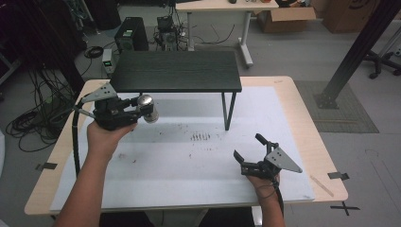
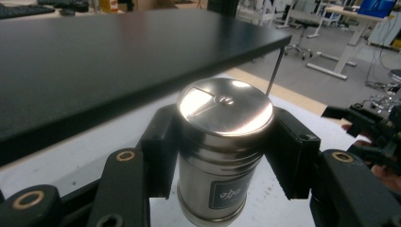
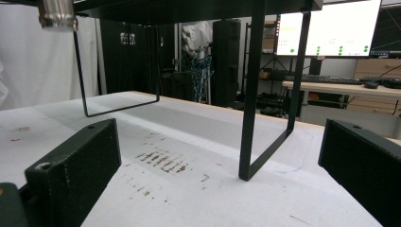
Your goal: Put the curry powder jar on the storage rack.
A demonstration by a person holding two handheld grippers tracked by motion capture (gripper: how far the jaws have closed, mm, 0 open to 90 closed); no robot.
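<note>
My left gripper (image 1: 142, 105) is shut on a shiny steel canister (image 1: 148, 108), held in the air at the table's left, just in front of the black shelf (image 1: 176, 71). In the left gripper view the canister (image 2: 222, 151) stands upright between the jaws, its lid level with the shelf's front edge (image 2: 142, 61). The canister's base (image 3: 57, 14) hangs at the top left of the right gripper view. My right gripper (image 1: 248, 147) rests low at the table's front right, open and with nothing in it, pointing toward the shelf's metal leg (image 3: 249, 94).
The shelf stands on thin black legs (image 1: 228, 111) over a white sheet (image 1: 198, 161) marked with dark smudges (image 1: 200, 137). A pillar base (image 1: 331, 94), cables and a desk (image 1: 227, 7) are on the floor beyond the table.
</note>
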